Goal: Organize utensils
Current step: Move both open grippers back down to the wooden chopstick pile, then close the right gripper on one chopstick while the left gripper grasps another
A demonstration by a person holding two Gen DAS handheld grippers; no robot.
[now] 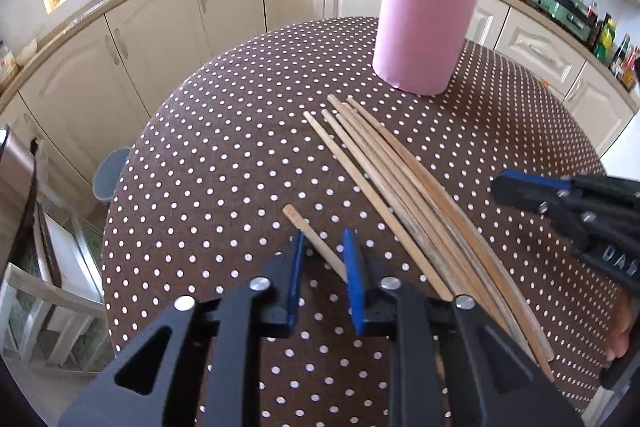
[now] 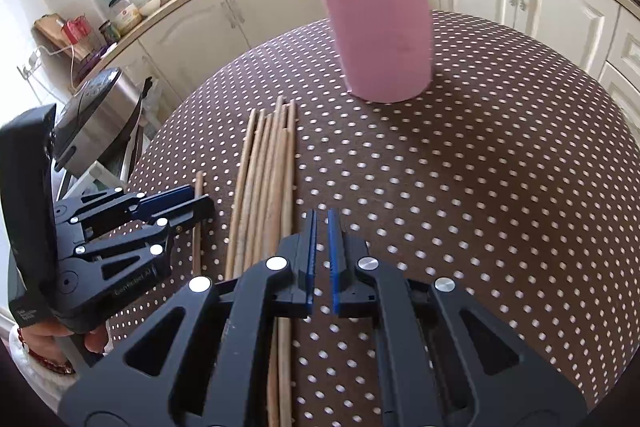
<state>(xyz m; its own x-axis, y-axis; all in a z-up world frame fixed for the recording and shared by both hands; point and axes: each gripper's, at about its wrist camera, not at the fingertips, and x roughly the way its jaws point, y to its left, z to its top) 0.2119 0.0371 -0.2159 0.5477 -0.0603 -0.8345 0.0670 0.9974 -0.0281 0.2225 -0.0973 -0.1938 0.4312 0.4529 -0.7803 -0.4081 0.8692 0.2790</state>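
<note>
The single chopstick (image 1: 316, 245) lies apart from the others on the dotted counter (image 1: 224, 155), in the lower middle of the left wrist view. The left claw (image 1: 323, 259) has its two blue pads on either side of this stick, with a gap on both sides, so it is apart and not yet clamped. The stick looks like thin wood: light, stiff and rather smooth, so I judge it can roll or slip between flat pads. A hold near the middle of its length would keep it from tipping, but here the claw stands near its far end.

Its long axis runs from the upper left, where the free tip shows, toward the lower right under the claw. The bundle of chopsticks (image 1: 400, 195) lies just beside it at the right, almost parallel, with the tips pointing to the pink cup (image 1: 424, 39) in the upper right of the frame. The cup stands upright and already holds some sticks.

In the right wrist view the right claw (image 2: 322, 227) hangs above the near end of the bundle, pads close together with a narrow gap, holding nothing.
</note>
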